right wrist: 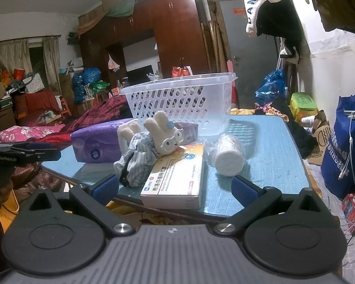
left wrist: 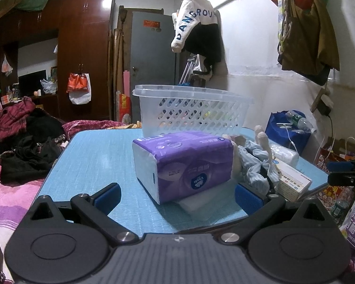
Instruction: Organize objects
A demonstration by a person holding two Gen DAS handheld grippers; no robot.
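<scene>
A clear lattice basket point(left wrist: 191, 108) point(right wrist: 184, 99) stands at the far side of the blue table point(left wrist: 94, 161) point(right wrist: 267, 156). In front of it lies a purple tissue pack point(left wrist: 182, 163) point(right wrist: 97, 144) on a flat white packet point(left wrist: 201, 203). Beside it are a plush rabbit in striped clothes point(right wrist: 163, 137) point(left wrist: 255, 163), a white and orange medicine box point(right wrist: 175, 177) point(left wrist: 293, 182) and a wrapped white roll point(right wrist: 227, 156). My left gripper point(left wrist: 177, 197) is open just short of the tissue pack. My right gripper point(right wrist: 175, 188) is open at the box's near end, pads clear of it.
A bed heaped with dark and red clothes point(left wrist: 23, 146) runs along the table's left. A blue bag point(right wrist: 343, 146) with cables stands to the right. Clothes point(left wrist: 196, 26) hang on the wall behind the basket. Boxes and bags point(right wrist: 352, 208) crowd the floor.
</scene>
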